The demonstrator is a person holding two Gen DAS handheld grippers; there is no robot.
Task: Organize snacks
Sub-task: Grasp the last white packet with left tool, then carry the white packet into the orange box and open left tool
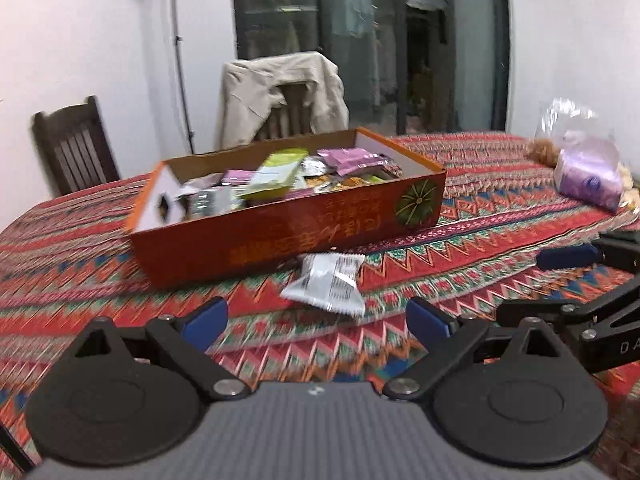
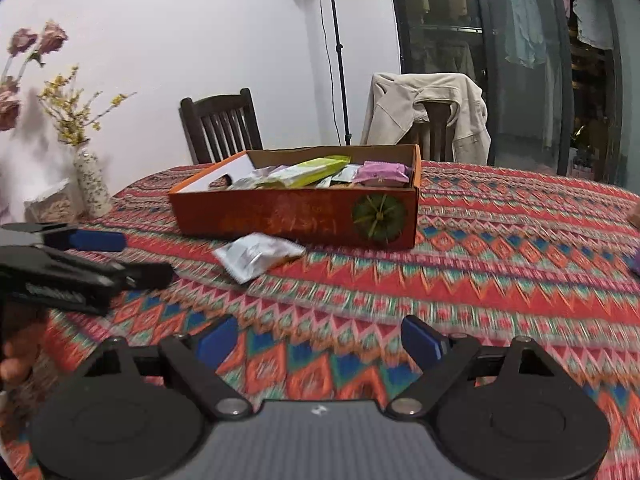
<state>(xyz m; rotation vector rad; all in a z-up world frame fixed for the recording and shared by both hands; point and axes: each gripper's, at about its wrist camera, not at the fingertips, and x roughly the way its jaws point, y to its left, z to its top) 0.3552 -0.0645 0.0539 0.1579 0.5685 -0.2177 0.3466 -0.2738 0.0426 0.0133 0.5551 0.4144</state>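
Blue-padded fingers of the left gripper (image 1: 316,318) are standing wide apart, nothing between them, hovering over the patterned tablecloth (image 1: 460,280). Same for the right gripper (image 2: 318,340): jaws spread wide, empty, pointing down at the cloth. Each gripper is showing up at the edge of the other's view, the right one at the right edge of the left wrist view, the left one at the left edge of the right wrist view, with part of a hand (image 2: 16,356) gripping it.

Just ahead of both, a white snack packet (image 1: 330,282) is lying flat on the tablecloth, loose, right in front of the orange cardboard box (image 1: 280,240), near or touching its front wall, can't tell which.

Box is sitting open-topped, holding mixed snacks: a green packet (image 1: 276,174), a pink packet (image 1: 352,158), silver ones, all jumbled.

Farther right, a clear plastic bag (image 1: 588,168) with purple contents is resting on the cloth. Far left, a patterned vase (image 2: 91,184) with yellow flowers is standing at the table edge.

Behind the table, one bare dark wooden chair (image 2: 220,124) and one chair with a beige jacket (image 2: 428,108) draped over it are standing against the white wall. Frames are motion-blurred.
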